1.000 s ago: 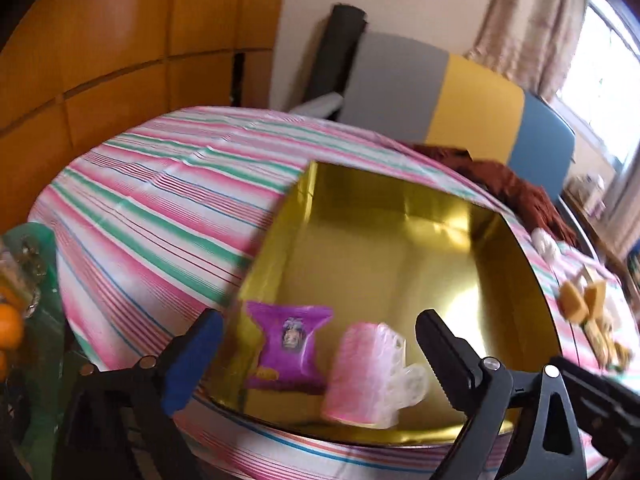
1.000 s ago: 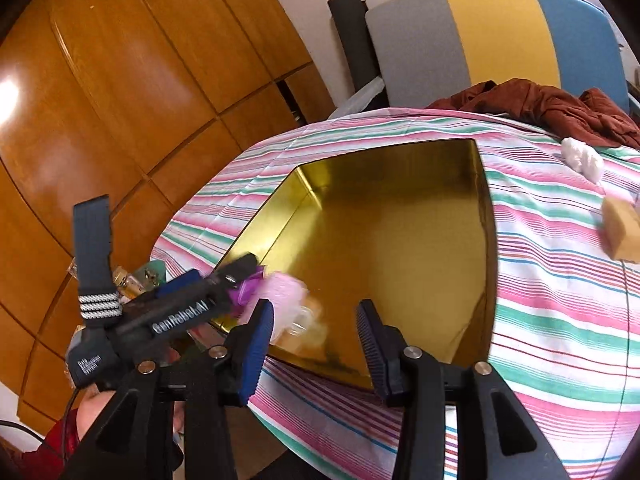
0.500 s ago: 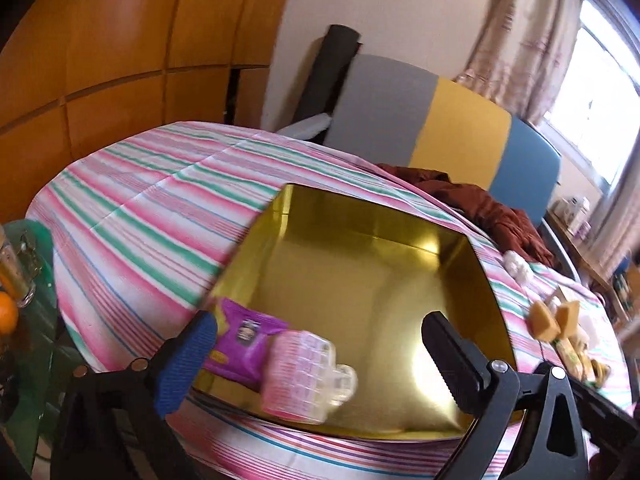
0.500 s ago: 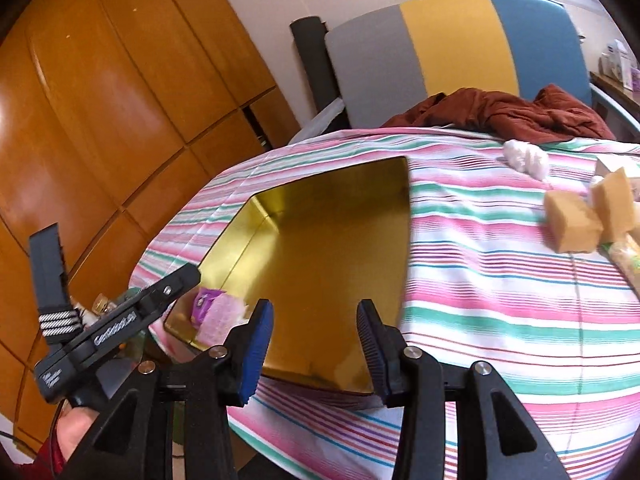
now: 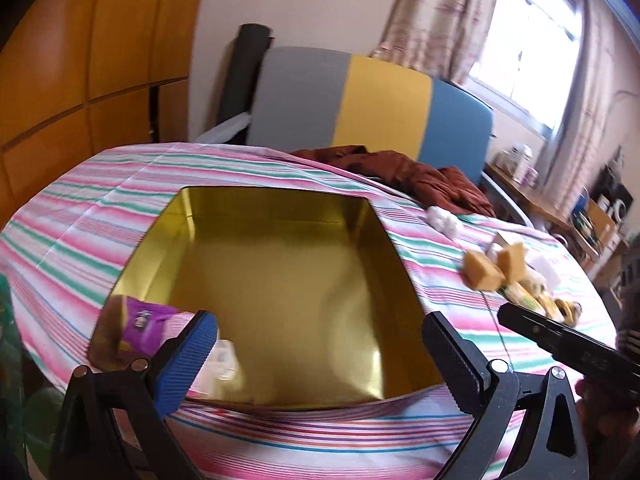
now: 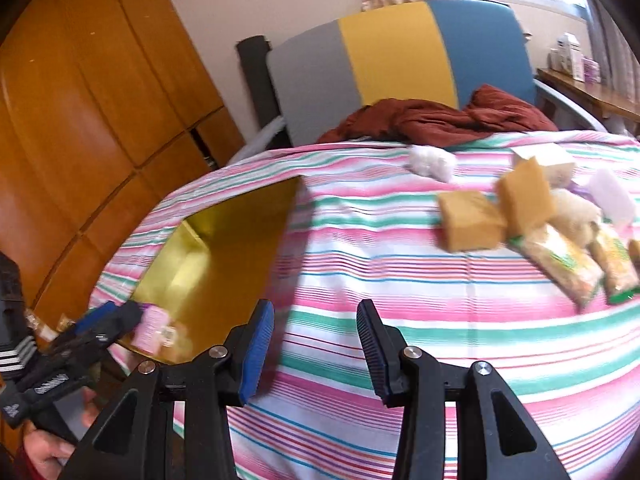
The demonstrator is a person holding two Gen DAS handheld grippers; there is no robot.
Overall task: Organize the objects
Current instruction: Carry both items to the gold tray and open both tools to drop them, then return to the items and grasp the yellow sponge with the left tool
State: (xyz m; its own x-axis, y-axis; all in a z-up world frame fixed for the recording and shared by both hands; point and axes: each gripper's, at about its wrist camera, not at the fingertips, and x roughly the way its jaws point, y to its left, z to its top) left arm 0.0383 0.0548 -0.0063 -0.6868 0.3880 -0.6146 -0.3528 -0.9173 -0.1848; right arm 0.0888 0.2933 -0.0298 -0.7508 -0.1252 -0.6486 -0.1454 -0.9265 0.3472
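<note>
1. Two hand-held grippers in play, both empty – left hand-held gripper (image 5: 320,354) has its jaws wide apart over the near edge of the gold tin (image 5: 376,216); right hand-held gripper (image 6: 316,334) has jaws apart by a modest gap, nothing between them, hanging over bare striped cloth (image 6: 400,280).
2. The tin sits on the bench, left part. Inside, at its near left corner: a purple packet (image 5: 146,322) and a pale pink plastic cup (image 5: 218,364), partly hidden behind the left gripper's finger.
3. Things not yet put away lie in a cluster on the cloth, right part, well apart from the tin – two tan sponge blocks (image 6: 470,220), a white sponge (image 6: 612,196), a fluffy pale scrubber (image 6: 574,214), clear snack bags (image 6: 568,260), and a white wad (image 6: 430,162) nearer the back edge.
4. Handling, my read: sponge blocks look light and soft and will squash – pinch across the flat faces at mid-height, no hard squeeze.
5. Snack bags look light, crinkly and slippery, contents maybe crushable; take by the sealed end or across the narrow width.
6. White wad looks fluffy and near weightless; pinch the middle.
7. Likely next pick for the right gripper is the nearest tan block – its gap looks narrower than the block, so it would probably need widening first.
</note>
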